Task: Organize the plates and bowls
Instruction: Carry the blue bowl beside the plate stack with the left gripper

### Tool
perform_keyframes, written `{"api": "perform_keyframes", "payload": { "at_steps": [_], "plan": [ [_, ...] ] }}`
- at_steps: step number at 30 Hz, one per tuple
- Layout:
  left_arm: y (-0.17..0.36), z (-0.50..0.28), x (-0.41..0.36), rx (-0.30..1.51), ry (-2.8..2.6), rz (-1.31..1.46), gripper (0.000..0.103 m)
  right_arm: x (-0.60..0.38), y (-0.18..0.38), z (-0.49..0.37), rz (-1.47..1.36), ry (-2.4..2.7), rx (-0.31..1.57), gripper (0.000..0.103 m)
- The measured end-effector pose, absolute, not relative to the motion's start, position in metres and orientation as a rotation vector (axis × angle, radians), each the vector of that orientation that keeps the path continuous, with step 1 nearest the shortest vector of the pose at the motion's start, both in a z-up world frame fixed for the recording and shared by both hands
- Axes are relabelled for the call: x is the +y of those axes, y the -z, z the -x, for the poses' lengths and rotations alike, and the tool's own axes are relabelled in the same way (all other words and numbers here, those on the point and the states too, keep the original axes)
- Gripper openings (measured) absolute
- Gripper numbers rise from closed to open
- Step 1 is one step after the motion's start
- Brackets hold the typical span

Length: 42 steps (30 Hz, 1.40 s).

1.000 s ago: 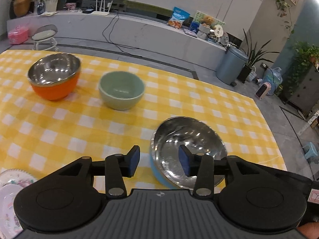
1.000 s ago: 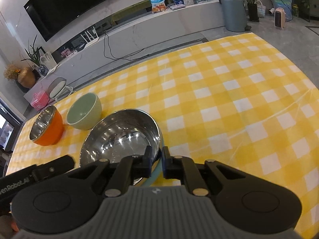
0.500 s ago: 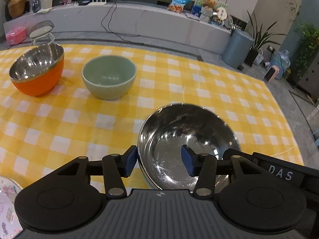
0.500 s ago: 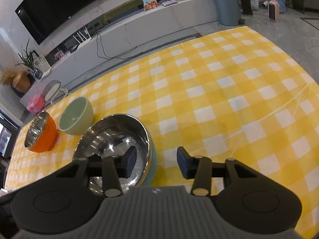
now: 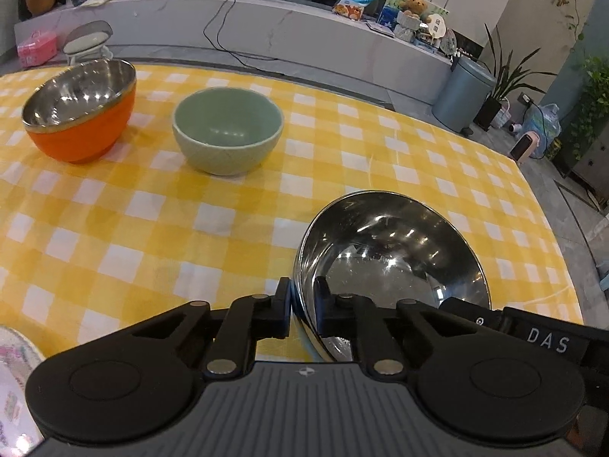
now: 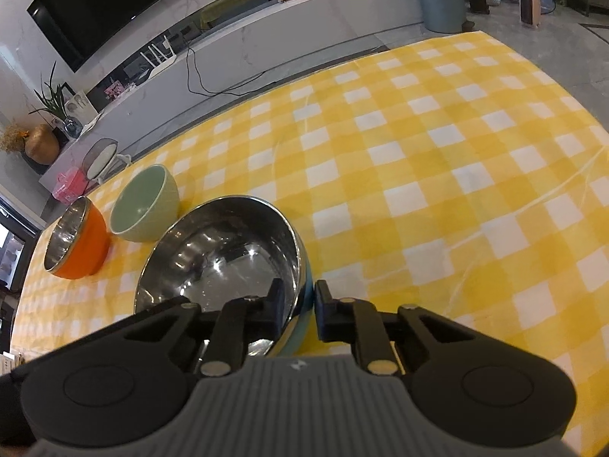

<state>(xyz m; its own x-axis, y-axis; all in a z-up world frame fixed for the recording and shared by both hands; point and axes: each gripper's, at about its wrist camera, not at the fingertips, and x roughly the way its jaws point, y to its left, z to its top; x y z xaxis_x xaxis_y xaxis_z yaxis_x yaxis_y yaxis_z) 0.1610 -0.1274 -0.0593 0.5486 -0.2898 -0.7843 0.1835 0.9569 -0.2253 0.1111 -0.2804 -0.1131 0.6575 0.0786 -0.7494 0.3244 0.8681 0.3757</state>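
While both hand-held grippers, left and right, clamp steel bowl rim, bowl interior bare.

The patterned plate runs off the left edge, only a sliver showing; the steel bowl's near rim and blue outside sit mostly behind the fingers

Three bowls stand on the yellow checked tablecloth: one orange bowl with a steel lining at the far left, one pale green bowl just right of it, and one steel bowl with a blue outside, nearest of all. One patterned plate shows at the near left edge. Two grippers are in view, the left gripper and the right gripper, each with two fingers.
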Motion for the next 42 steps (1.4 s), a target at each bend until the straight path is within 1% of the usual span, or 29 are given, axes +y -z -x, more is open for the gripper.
{"api": "perform_keyframes", "payload": {
  "at_steps": [8,18,29,38,42],
  "plan": [
    [0.038,-0.135,-0.107,0.940,0.245,0.154,0.013,-0.268,0.093,-0.094,-0.479,0.079,0.828,0.012],
    [0.019,-0.093,-0.079,0.938,0.217,0.186,0.013,-0.240,0.085,-0.050,-0.421,0.007,0.840,0.012],
    [0.026,-0.061,-0.051,0.982,0.244,0.239,0.013,-0.226,0.078,-0.026,-0.423,-0.033,0.829,0.011],
    [0.042,-0.045,-0.047,1.031,0.276,0.236,0.013,-0.235,0.107,0.011,-0.543,-0.037,0.872,0.011],
    [0.046,-0.037,-0.046,1.045,0.279,0.234,0.013,-0.237,0.110,0.018,-0.564,-0.035,0.877,0.011]
  ]
}}
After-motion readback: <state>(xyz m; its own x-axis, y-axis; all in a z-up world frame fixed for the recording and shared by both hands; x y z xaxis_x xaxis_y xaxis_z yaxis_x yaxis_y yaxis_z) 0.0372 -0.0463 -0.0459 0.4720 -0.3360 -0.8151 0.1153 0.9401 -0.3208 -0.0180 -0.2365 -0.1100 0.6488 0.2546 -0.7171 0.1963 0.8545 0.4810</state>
